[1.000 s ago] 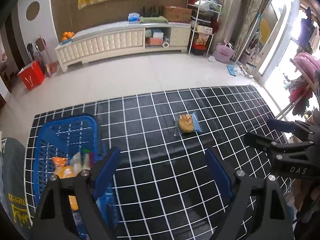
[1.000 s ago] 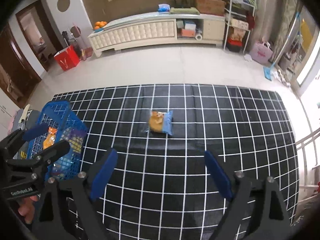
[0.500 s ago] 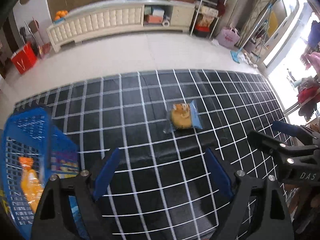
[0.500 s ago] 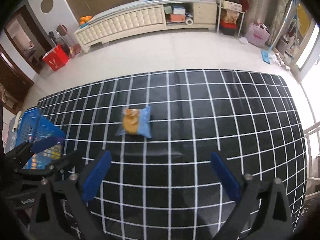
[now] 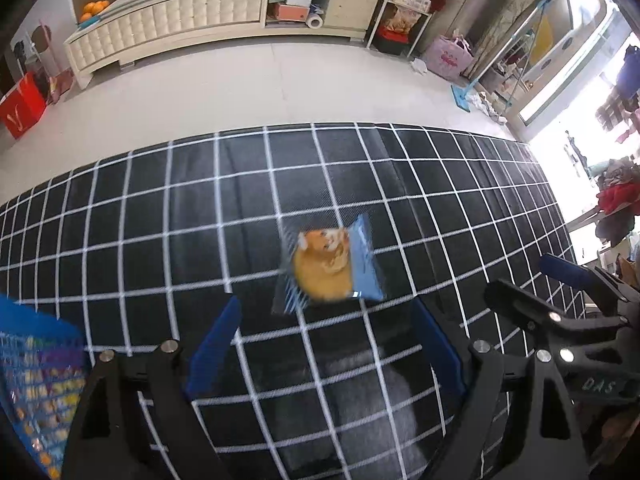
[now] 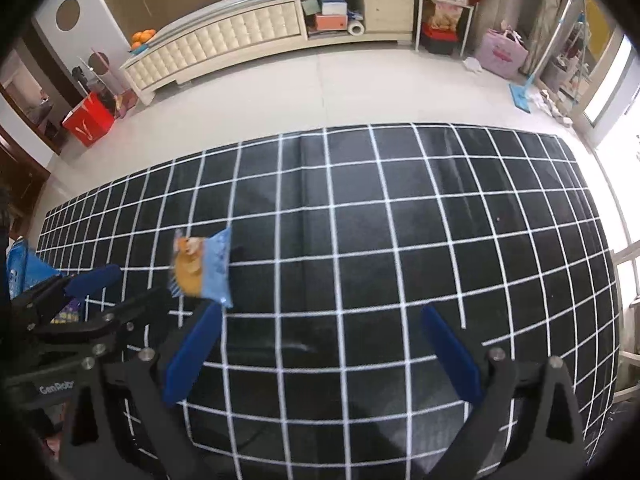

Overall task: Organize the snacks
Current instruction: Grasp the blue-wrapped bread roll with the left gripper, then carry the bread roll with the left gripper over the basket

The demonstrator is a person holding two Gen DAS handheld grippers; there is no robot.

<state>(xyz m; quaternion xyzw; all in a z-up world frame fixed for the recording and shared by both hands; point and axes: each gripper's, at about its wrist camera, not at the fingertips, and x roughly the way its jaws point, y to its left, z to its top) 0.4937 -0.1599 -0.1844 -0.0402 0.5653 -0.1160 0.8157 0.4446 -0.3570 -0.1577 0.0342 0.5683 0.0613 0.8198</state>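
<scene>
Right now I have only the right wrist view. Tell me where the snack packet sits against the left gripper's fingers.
Observer: In the left wrist view the snack packet lies on the grid mat just ahead of the open left gripper, centred between its fingers.
Operator: Report the basket's contents.
Observer: The blue basket, at that view's lower left, holds colourful packets, blurred through the mesh.

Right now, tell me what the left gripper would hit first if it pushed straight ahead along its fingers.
Most likely the snack packet: it lies on the checked mat just beyond the open left gripper, roughly centred between its fingertips. Depth is hard to judge, so the fingers might touch the mat first.
</scene>
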